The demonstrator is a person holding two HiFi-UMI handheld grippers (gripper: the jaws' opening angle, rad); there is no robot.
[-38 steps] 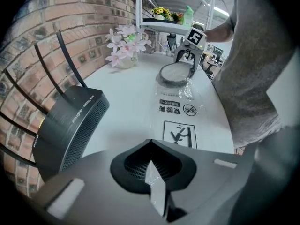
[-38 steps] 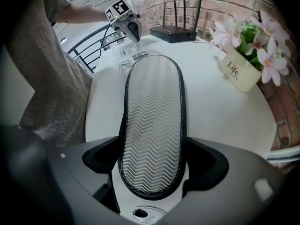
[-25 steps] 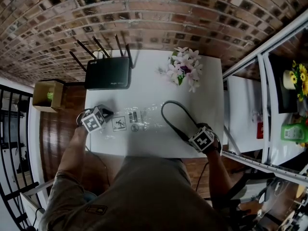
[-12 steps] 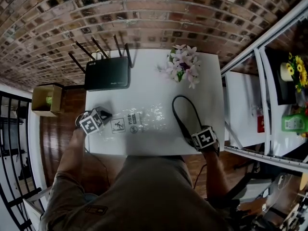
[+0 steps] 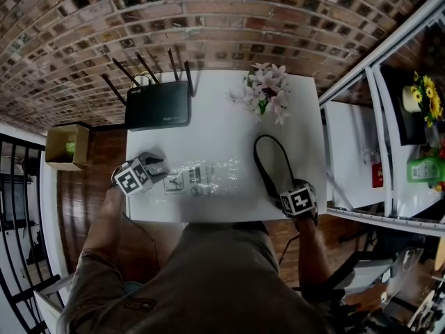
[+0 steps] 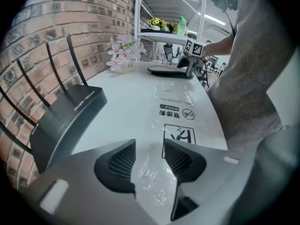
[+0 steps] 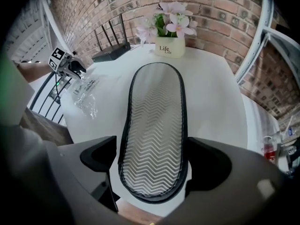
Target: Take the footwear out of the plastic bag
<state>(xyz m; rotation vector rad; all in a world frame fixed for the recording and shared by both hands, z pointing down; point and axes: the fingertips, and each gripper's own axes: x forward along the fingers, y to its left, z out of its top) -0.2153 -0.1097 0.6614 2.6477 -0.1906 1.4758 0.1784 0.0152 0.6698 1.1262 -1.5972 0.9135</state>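
A black-rimmed slipper [image 5: 272, 164] lies sole up on the white table [image 5: 215, 134], its zigzag tread [image 7: 154, 125] facing up. My right gripper [image 5: 286, 191] [image 7: 151, 159] straddles its heel end, jaws open and just widened, pads close beside the rim. The clear plastic bag [image 5: 201, 176] [image 6: 176, 107] lies flat and crinkled left of the slipper, printed with warning marks. My left gripper [image 5: 161, 172] [image 6: 149, 151] is at the bag's left end. Its jaws have just opened, and a fold of bag lies loose between them.
A black router [image 5: 156, 105] [image 6: 65, 121] with several antennas stands at the table's back left. A flower pot [image 5: 268, 92] [image 7: 169, 32] is at the back right. A cardboard box [image 5: 68, 139] sits on the floor left, white shelving [image 5: 389, 152] on the right.
The slipper has swung and shifted right, away from the bag, and the right gripper went with it. The left gripper stays at the bag's end.
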